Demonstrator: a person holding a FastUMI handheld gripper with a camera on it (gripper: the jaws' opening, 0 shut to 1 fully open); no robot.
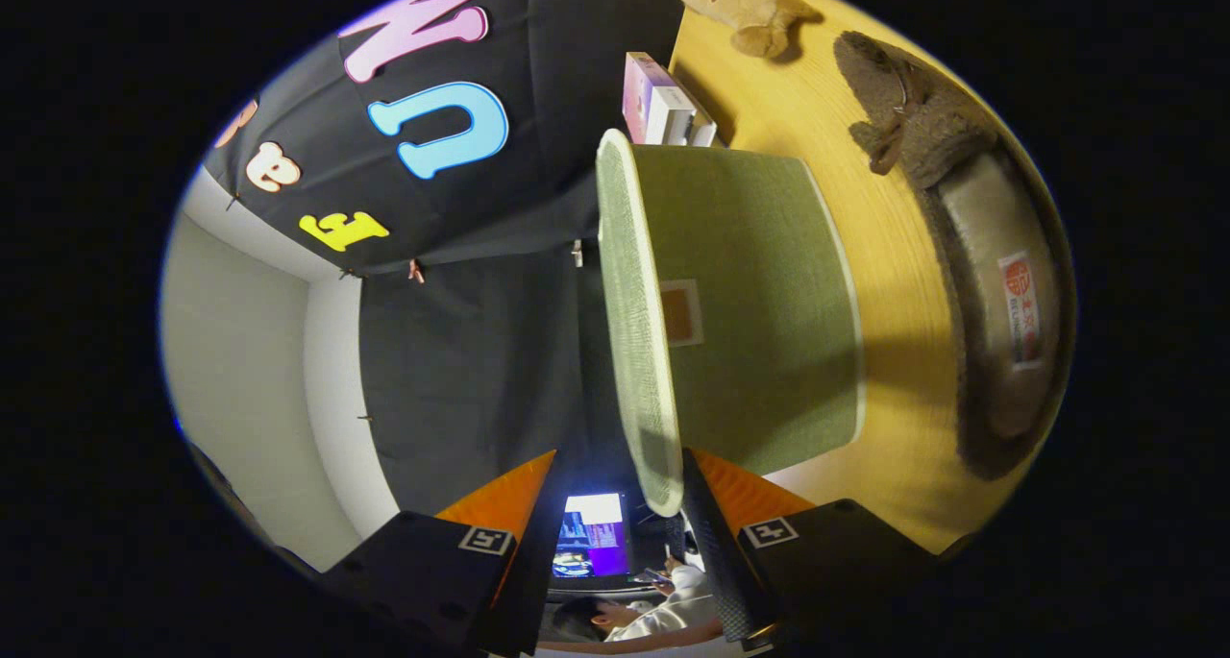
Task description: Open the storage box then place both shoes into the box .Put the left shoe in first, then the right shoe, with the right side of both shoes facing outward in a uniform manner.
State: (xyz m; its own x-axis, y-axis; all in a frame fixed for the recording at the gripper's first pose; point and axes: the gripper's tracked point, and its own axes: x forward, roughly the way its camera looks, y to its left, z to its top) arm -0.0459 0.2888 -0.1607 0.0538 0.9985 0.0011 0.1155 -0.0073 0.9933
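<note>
green fabric box (759, 312), gripper (615, 523) fingers apart at lid

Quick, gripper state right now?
Gripper: open, jaws apart around the edge of the green fabric storage box's lid, not clamped.

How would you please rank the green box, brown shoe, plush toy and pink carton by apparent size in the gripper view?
1. Green box, its lid edge between the open tool fingers; nearness inflates it.
2. Brown shoe.
3. Plush toy and pink carton: alike.
</note>
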